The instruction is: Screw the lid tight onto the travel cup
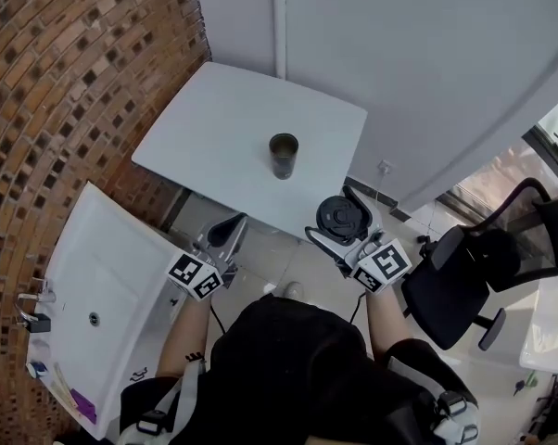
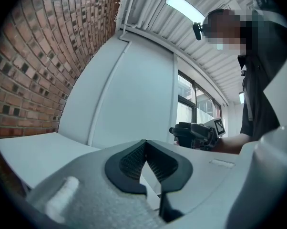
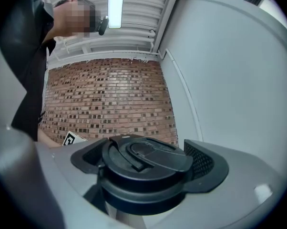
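A dark travel cup (image 1: 283, 155) stands open-topped and upright near the middle of the white table (image 1: 214, 119). My right gripper (image 1: 343, 222) is shut on the round black lid (image 1: 341, 219) (image 3: 146, 168), held off the table's near edge, tilted up. The lid fills the space between the right gripper's pads (image 3: 204, 162). My left gripper (image 1: 226, 233) (image 2: 146, 163) is shut and empty, its dark pads (image 2: 129, 163) touching. It hovers below the table's near edge, left of the lid. The cup is outside both gripper views.
A brick wall (image 1: 66, 82) runs along the left. A white sink counter (image 1: 103, 295) sits at lower left. A black office chair (image 1: 488, 262) stands to the right of my right arm. A grey wall (image 1: 427, 72) lies behind the table.
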Motion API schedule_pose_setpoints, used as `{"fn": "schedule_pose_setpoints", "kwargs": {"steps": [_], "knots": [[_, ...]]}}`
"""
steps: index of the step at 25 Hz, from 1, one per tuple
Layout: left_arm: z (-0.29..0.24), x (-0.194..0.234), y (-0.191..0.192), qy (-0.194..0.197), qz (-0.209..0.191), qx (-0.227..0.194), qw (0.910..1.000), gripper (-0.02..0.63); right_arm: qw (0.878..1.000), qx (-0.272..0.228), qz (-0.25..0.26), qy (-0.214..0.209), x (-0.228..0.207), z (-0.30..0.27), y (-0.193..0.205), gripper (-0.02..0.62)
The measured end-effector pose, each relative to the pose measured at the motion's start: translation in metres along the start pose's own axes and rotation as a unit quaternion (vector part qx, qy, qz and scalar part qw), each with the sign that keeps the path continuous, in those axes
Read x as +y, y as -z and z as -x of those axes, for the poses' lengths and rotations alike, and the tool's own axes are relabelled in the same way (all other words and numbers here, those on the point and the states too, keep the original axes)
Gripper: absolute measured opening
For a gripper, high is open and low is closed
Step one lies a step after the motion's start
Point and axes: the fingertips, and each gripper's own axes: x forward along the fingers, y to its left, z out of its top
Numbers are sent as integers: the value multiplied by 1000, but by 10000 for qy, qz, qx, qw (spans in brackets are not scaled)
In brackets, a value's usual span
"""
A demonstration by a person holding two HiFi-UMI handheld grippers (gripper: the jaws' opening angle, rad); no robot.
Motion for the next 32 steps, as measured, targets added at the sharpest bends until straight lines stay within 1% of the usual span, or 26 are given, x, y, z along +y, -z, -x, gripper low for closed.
{"fn": "schedule_pose_setpoints", "kwargs": {"steps": [5, 9, 14, 18, 21, 25, 32], "knots": [[-22, 2, 5, -165, 0, -44, 9999, 2, 9997, 32, 22, -230, -23, -2, -1, 502], [-30, 0, 10, -161, -11, 26, 9999, 2, 9997, 6, -10, -247, -36, -3, 0, 502], [-33, 1, 4, -51, -69, 122, 9999, 2, 9999, -43, -87, -131, -42, -10, 5, 502], [-34, 19, 5, 81, -28, 171, 9998, 2, 9999, -45, -100, 11, -41, -21, 6, 502], [-43, 31, 2, 256, -53, 137, 9996, 2, 9999, -57, -16, 123, -44, -25, -2, 502], [-61, 39, -21, 480, -200, 82, 9986, 2, 9994, -114, 103, 299, -52, -35, -10, 502], [-79, 57, -26, 612, -241, 25, 9978, 2, 9987, -51, 383, 326, -57, -51, -19, 502]]}}
